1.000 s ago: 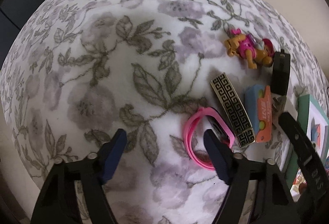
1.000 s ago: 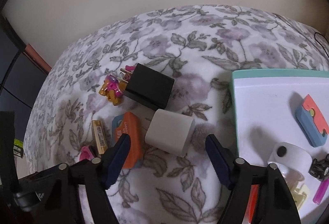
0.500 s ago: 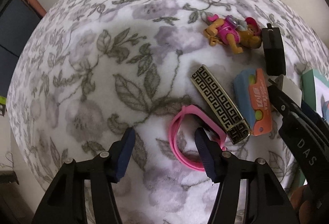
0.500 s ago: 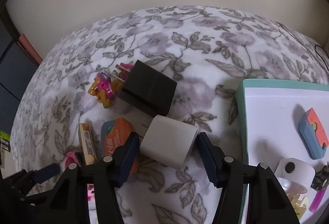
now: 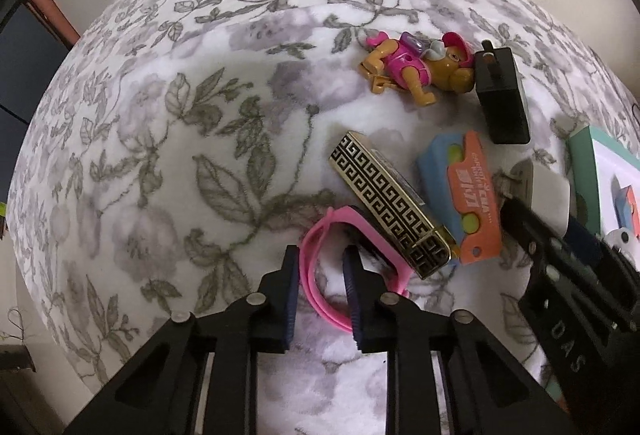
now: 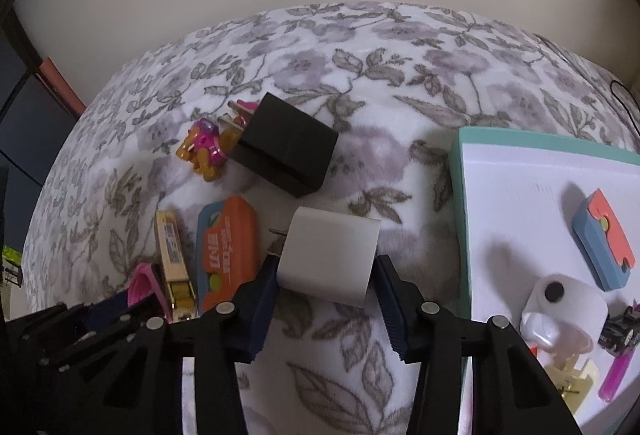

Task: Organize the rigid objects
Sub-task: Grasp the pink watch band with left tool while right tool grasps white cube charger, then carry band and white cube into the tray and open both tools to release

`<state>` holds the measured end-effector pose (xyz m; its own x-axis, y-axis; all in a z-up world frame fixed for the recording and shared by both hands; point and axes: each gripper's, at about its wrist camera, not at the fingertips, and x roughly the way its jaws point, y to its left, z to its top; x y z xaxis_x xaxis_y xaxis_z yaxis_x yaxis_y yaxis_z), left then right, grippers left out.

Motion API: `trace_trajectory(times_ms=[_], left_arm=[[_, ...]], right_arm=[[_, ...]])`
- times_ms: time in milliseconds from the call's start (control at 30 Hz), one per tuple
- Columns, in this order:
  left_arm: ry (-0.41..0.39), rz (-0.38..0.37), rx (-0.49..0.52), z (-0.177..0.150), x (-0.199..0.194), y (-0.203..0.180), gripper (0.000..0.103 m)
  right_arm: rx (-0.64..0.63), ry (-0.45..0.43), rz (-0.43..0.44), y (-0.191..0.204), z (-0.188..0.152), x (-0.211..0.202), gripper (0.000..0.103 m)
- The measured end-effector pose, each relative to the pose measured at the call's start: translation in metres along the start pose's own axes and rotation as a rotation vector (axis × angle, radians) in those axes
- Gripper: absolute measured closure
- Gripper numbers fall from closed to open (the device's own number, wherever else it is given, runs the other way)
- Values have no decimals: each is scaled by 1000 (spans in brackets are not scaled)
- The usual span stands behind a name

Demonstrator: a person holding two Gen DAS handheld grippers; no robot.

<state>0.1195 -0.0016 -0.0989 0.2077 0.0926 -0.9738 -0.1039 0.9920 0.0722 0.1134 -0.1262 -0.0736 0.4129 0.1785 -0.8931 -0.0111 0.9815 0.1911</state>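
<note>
The left gripper (image 5: 322, 277) has just been closing, its jaws narrow around one side of the pink band (image 5: 320, 275) on the floral cloth (image 5: 160, 155). The right gripper (image 6: 326, 275) has just been closing on the white charger (image 6: 330, 255), left of the tray (image 6: 458, 163).

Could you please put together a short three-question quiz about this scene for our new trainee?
1. True or false: the right gripper has its jaws around the black charger.
2. What does the left gripper straddle? A) toy dog figure B) pink wristband C) gold patterned bar
3. Fill in: a blue and orange case lies on the ___ tray.

Key
1. False; they are at the sides of the white charger.
2. B; one side of the band sits between the jaws.
3. white, teal-rimmed.
</note>
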Motion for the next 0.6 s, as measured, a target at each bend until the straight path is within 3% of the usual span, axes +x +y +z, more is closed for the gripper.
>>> trace_trajectory(times_ms=[167,533,600], left_arm=[[-4,-26,-46,0,-3,8,92],[-9,-93,-114,-3,-6,15,93],[-19,-111,-119,-8,-15,31,93]], right_arm=[[21,18,19,-4,-7,-6,53],[97,41,57,-20,-16,-20,53],[101,35,59,-21,-16,-25,53]])
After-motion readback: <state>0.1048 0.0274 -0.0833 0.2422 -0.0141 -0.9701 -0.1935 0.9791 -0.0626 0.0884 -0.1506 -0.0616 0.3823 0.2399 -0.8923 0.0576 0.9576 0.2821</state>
